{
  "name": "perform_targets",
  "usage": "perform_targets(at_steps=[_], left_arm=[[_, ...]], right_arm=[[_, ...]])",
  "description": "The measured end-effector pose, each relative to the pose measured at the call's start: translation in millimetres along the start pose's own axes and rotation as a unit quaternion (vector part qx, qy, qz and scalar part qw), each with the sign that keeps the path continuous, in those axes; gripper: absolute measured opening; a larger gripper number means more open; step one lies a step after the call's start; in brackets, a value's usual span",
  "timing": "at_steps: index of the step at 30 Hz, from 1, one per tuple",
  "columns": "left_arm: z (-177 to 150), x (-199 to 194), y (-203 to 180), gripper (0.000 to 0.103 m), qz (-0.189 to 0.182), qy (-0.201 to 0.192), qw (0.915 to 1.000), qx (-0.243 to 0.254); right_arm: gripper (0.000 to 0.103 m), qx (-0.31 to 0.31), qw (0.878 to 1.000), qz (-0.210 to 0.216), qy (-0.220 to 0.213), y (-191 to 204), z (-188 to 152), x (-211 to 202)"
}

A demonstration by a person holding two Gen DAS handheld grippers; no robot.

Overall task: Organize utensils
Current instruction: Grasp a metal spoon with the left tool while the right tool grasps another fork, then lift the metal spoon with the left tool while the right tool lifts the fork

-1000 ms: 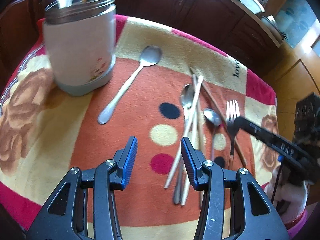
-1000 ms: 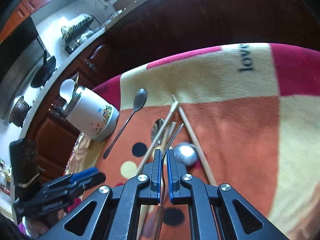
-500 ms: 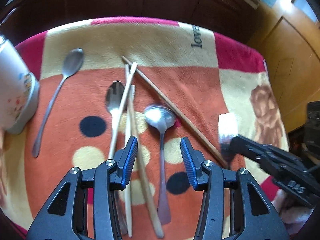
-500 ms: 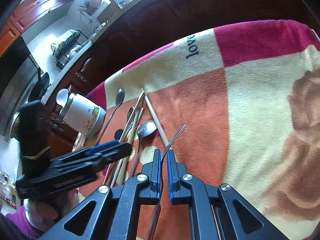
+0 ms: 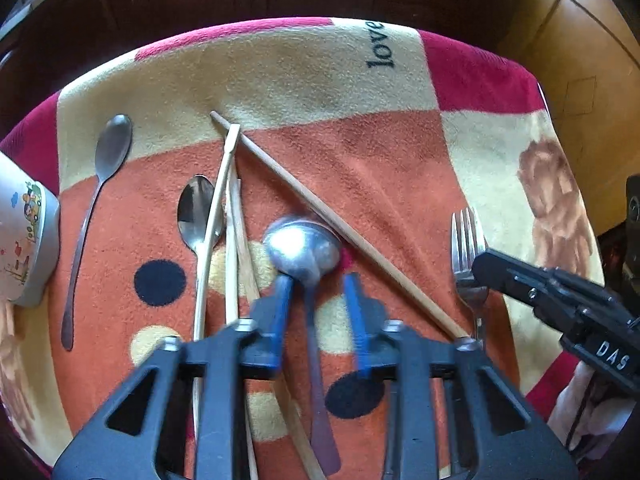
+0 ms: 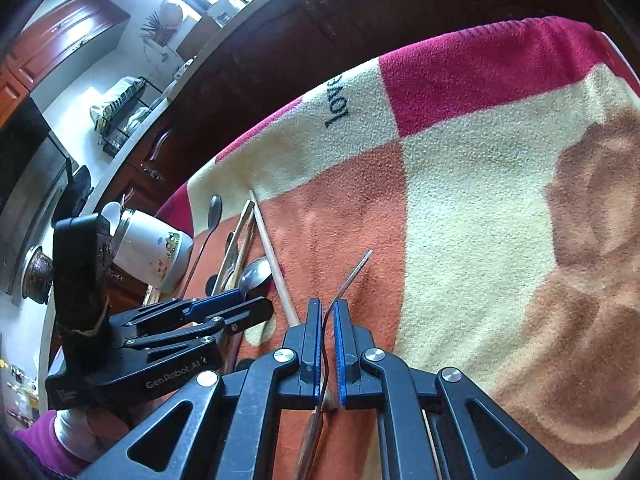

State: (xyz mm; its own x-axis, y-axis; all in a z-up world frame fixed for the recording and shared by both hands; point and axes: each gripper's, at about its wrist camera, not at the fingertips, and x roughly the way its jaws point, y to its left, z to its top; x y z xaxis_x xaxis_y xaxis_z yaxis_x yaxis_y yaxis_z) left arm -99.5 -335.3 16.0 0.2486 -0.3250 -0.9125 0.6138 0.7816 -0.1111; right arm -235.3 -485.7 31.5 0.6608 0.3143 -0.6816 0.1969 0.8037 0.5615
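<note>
Utensils lie on a patterned blanket [image 5: 360, 152]. My left gripper [image 5: 316, 280] points down over a steel spoon [image 5: 302, 250], and its jaws are closing with the spoon's neck between the blue pads, a gap still showing on each side. My right gripper [image 6: 327, 308] is shut on a fork [image 6: 352, 276] held just above the blanket; in the left wrist view the fork [image 5: 466, 236] sticks out of that gripper [image 5: 480, 270] at the right. The right wrist view also shows my left gripper [image 6: 248, 300] at the spoon [image 6: 256, 272].
Several wooden chopsticks [image 5: 336, 220] cross the middle. Two more spoons [image 5: 114, 148] [image 5: 196, 208] lie to the left. A white jar [image 5: 24, 240] holding utensils stands at the left edge. Dark cabinets lie beyond the blanket's far edge.
My left gripper moved right from near the jar to over the middle spoon and began closing. My right gripper carried the fork to the right, off the pile.
</note>
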Motion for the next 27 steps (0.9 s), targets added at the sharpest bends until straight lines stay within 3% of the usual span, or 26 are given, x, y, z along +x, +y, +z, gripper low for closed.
perform_targets(at_steps=[2,7,15,24,27], left_arm=[[0,1,3,0.005,-0.014,-0.002,0.9999,-0.008],[-10,-16,16,0.005,-0.051,-0.021,0.9979,-0.035],[-29,-70,28,0.004,-0.087,-0.078,0.992,-0.047],[-46,-113,35,0.003,-0.095,-0.125,0.986,-0.056],[-51,-121,41,0.003,-0.089,-0.131,0.9855,-0.062]], right_arm=[[0.005,-0.001,1.0,0.002,0.0,0,1,2],[0.005,-0.01,1.0,0.002,0.0,6,4,4],[0.004,-0.027,0.999,0.017,-0.025,27,4,-26],[0.002,-0.082,0.995,0.039,-0.049,77,-4,-59],[0.002,-0.101,0.993,0.024,-0.054,88,-5,-62]])
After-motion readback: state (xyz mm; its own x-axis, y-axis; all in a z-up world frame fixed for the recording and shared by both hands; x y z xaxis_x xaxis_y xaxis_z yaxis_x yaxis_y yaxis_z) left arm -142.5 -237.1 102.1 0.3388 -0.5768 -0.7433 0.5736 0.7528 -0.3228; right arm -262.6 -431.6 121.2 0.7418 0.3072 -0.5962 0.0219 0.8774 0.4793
